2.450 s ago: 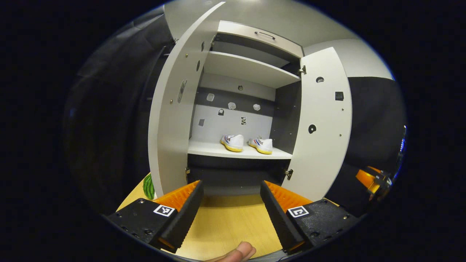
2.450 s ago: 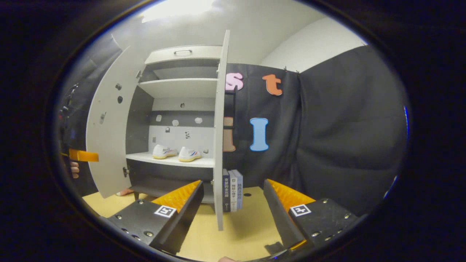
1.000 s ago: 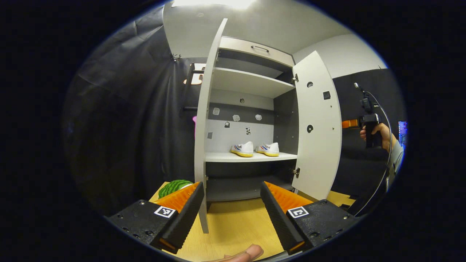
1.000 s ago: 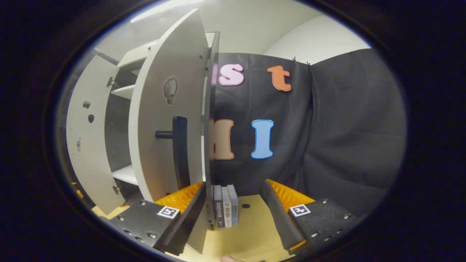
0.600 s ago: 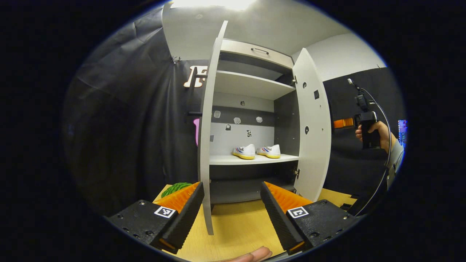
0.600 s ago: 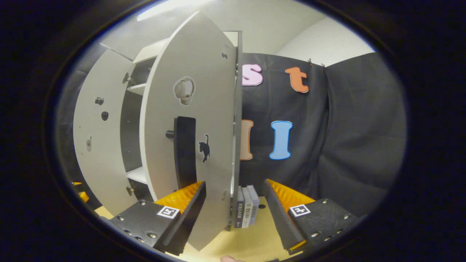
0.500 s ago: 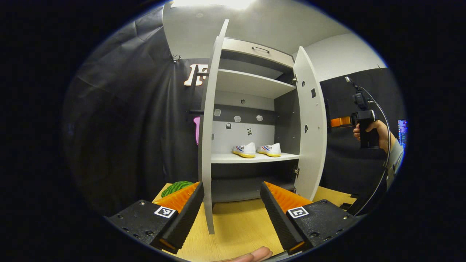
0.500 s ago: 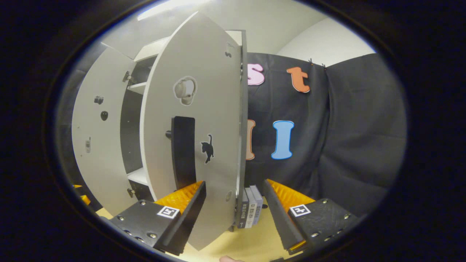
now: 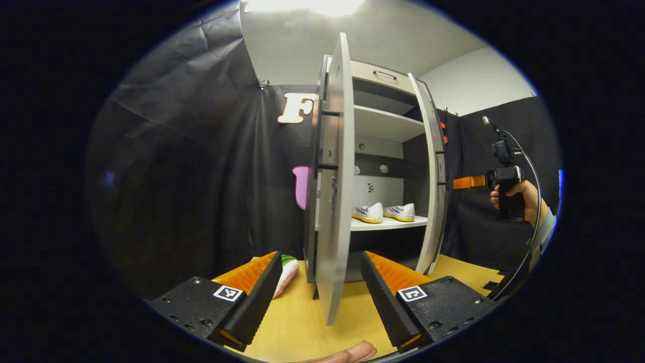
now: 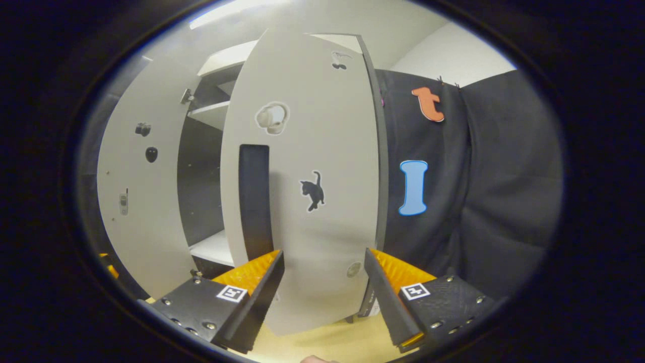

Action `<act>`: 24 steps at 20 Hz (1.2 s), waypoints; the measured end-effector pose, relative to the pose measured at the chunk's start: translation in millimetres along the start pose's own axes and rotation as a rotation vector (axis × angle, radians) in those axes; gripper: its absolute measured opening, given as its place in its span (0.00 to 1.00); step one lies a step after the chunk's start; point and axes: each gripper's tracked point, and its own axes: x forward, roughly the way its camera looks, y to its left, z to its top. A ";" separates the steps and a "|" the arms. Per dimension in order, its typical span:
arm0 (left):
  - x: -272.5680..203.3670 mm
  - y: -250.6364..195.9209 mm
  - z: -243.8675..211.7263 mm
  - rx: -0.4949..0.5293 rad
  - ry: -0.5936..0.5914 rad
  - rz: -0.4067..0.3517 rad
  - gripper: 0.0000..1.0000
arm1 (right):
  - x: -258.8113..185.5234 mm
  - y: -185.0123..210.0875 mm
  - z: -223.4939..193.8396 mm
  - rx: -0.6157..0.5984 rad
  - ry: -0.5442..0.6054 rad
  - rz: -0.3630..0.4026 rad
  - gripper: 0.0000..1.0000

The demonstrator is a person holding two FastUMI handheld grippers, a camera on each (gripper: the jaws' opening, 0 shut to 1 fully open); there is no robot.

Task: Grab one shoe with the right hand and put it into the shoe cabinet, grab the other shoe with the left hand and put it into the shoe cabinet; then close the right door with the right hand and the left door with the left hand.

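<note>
Two white shoes with yellow soles (image 9: 368, 213) (image 9: 400, 212) sit side by side on the lower shelf (image 9: 388, 224) of the grey shoe cabinet. The left door (image 9: 333, 176) stands open, nearly edge-on in the left gripper view, above my open left gripper (image 9: 320, 297). The right door (image 9: 434, 171) is partly swung in. My right gripper (image 10: 322, 297) is open, close in front of that right door's outer face (image 10: 312, 151), beside its black handle (image 10: 254, 201). It also appears farther off as the right gripper (image 9: 468, 181), held by a hand (image 9: 514, 196).
A watermelon-patterned object (image 9: 288, 266) lies on the wooden floor (image 9: 302, 322) left of the cabinet. A drawer with a handle (image 9: 385, 75) tops the cabinet. The left door's inner face (image 10: 136, 191) is at left in the right gripper view. Black cloth walls surround the booth.
The right door has swung further toward closed with my right gripper following its outer face. My left gripper has shifted left, so the left door's outer side now faces it.
</note>
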 end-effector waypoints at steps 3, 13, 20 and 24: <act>-4.4 36.7 5.9 0.034 -0.010 0.066 0.96 | -9.4 -0.6 -9.9 -0.023 -0.009 -0.008 0.95; 12.4 79.9 36.8 0.041 -0.009 0.166 0.95 | -100.8 20.4 -52.8 -0.060 -0.041 0.018 0.95; 45.7 98.1 69.5 0.043 -0.019 0.235 0.95 | -176.5 64.9 -91.1 -0.047 -0.084 0.106 0.95; 63.2 95.3 77.9 0.025 0.004 0.221 0.92 | -194.5 64.6 -109.4 -0.067 -0.094 0.080 0.97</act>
